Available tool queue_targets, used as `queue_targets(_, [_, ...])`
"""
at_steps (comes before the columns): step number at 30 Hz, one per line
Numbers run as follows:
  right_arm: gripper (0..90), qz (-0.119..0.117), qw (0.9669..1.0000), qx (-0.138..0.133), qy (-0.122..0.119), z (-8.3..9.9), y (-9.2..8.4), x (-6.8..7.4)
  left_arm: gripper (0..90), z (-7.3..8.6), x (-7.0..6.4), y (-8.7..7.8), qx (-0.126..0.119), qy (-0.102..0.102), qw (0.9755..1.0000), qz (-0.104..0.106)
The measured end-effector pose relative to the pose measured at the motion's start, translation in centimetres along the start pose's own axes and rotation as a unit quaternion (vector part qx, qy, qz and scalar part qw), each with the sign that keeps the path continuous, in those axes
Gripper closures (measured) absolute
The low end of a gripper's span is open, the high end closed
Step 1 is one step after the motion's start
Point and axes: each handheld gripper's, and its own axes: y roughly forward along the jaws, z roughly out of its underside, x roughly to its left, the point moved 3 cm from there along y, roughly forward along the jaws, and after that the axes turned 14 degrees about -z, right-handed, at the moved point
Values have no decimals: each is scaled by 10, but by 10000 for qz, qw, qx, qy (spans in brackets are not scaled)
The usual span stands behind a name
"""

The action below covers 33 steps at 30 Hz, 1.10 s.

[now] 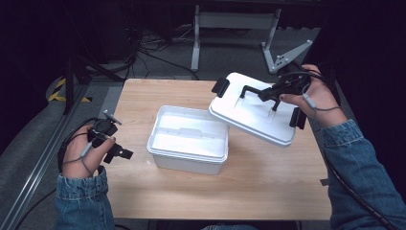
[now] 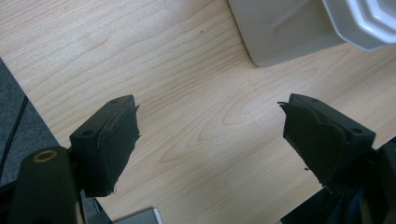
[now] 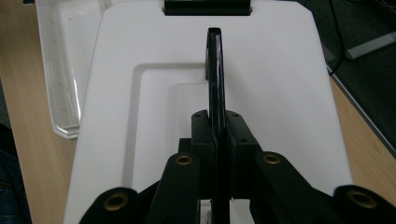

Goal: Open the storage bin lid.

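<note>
A white plastic box (image 1: 189, 141) stands open in the middle of the wooden table, its inside bare. Its white lid (image 1: 253, 109), with black latches at both ends, hangs tilted above the table to the right of the box. My right gripper (image 1: 272, 95) is shut on the lid's black handle (image 3: 215, 70), which runs upright between the jaws in the right gripper view, over the lid (image 3: 205, 98). My left gripper (image 1: 117, 152) rests open near the table's left edge, nothing between its jaws (image 2: 210, 135). A corner of the box (image 2: 289, 32) shows beyond them.
The wooden table (image 1: 268, 182) has free room in front of the box and at the left. Behind it stand a grey metal frame (image 1: 234, 21) and cables on the floor. A metal rail (image 1: 33, 167) runs along the left side.
</note>
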Motion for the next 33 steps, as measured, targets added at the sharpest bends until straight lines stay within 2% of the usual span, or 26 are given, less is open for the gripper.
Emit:
queue_targets(9, [841,184,9993,-103,322,30,-14,-14,189,0,-1,0,12,33,10000,-17])
queue_targets(15, [842,257,9979,-75,581,52,-10,-29,189,1,-2,1,25,40,10000,-17])
queue_targets(16, [842,242,9976,-114,635,57,-8,-32,189,0,-2,1,22,136,9999,-42])
queue_targets(17, [842,242,9976,-114,635,57,-8,-32,189,0,-2,1,22,136,9999,-42])
queue_targets(18, [842,220,9967,-162,758,67,-5,-37,189,0,-3,1,34,123,9999,17])
queue_targets(21, [842,231,9959,-141,863,76,-1,-44,189,0,-3,2,37,120,9999,-20])
queue_targets(24, [842,193,9934,-107,1127,94,10,-56,189,0,-3,3,75,124,9999,-6])
queue_targets(25, [842,173,9929,-104,1176,97,13,-58,189,0,-3,3,80,176,9998,-39])
queue_targets(28, [842,189,9916,-75,1278,106,20,-65,189,-1,-5,3,78,149,9999,24])
queue_targets(29, [842,169,9901,-6,1397,116,29,-71,189,0,-5,4,79,160,9998,6])
queue_targets(33, [842,140,9877,49,1558,130,41,-79,189,0,-5,4,72,159,9998,-4])
